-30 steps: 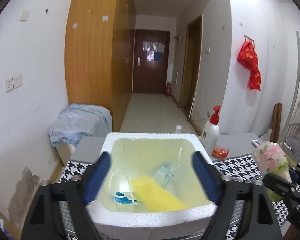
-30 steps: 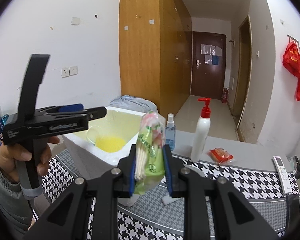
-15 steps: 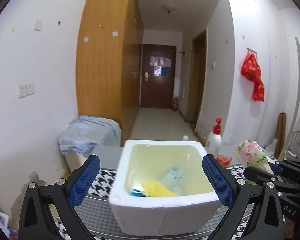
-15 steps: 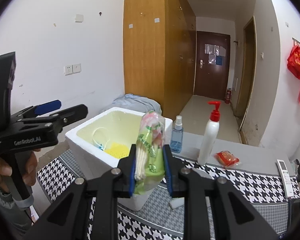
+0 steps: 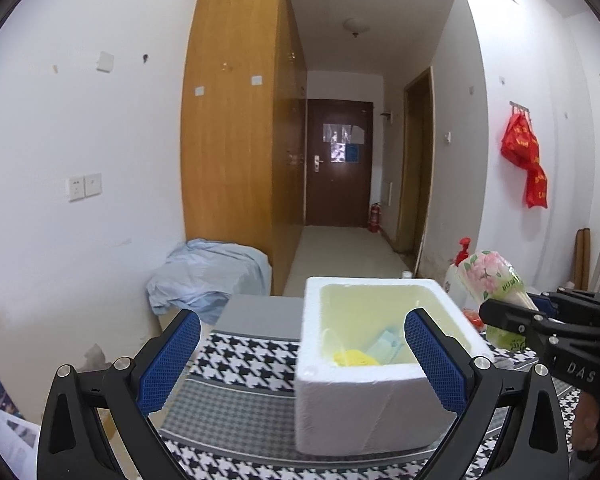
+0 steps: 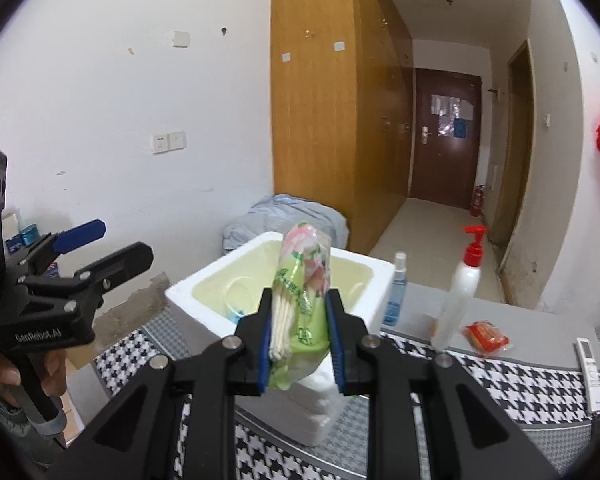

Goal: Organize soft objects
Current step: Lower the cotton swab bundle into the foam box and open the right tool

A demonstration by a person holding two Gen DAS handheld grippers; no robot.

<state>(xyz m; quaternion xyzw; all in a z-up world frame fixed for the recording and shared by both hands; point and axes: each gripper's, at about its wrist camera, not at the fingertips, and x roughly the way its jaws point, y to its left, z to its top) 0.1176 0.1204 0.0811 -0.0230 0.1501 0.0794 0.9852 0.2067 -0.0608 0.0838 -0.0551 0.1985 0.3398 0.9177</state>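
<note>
On the left, the left gripper (image 6: 96, 248) hangs with its jaws spread wide and nothing between them, beside the white foam box (image 6: 204, 286). To its right, the right gripper (image 6: 300, 334) pinches a green floral packet of cotton swabs (image 6: 302, 284), long axis upright, just in front of the box, nearer than the left gripper. Inside lie 2 soft items, a yellow piece (image 5: 350, 358) and a mask (image 5: 386, 340).

houndstooth table (image 6: 540, 376): foam box (image 5: 364, 412), pump bottle (image 6: 460, 292), remote (image 6: 588, 354).
</note>
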